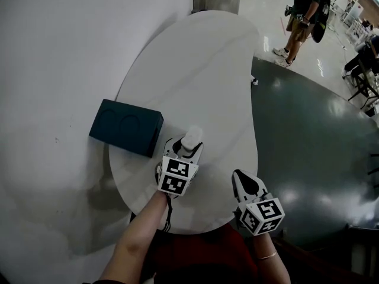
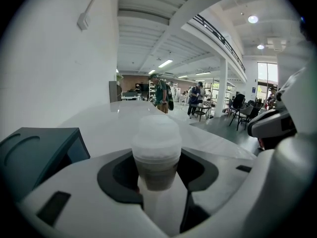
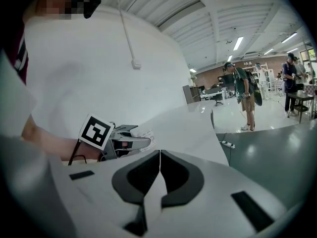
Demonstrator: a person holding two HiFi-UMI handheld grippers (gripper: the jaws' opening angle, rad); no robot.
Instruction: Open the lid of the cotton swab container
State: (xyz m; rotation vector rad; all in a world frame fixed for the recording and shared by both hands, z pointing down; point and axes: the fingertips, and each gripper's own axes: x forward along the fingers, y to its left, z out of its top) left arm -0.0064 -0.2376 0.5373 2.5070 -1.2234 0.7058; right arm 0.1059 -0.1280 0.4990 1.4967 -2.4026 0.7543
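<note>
Left gripper view shows frosted cylindrical container [image 2: 157, 171] (domed lid [image 2: 156, 135]).

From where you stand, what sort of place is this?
Probably a big open indoor hall, perhaps a shared workspace: a curved white table beside a white wall, a glossy dark floor, and people standing near chairs farther off.

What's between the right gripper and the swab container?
Bare table only, per the head view; the right gripper sits clear of the container.
</note>
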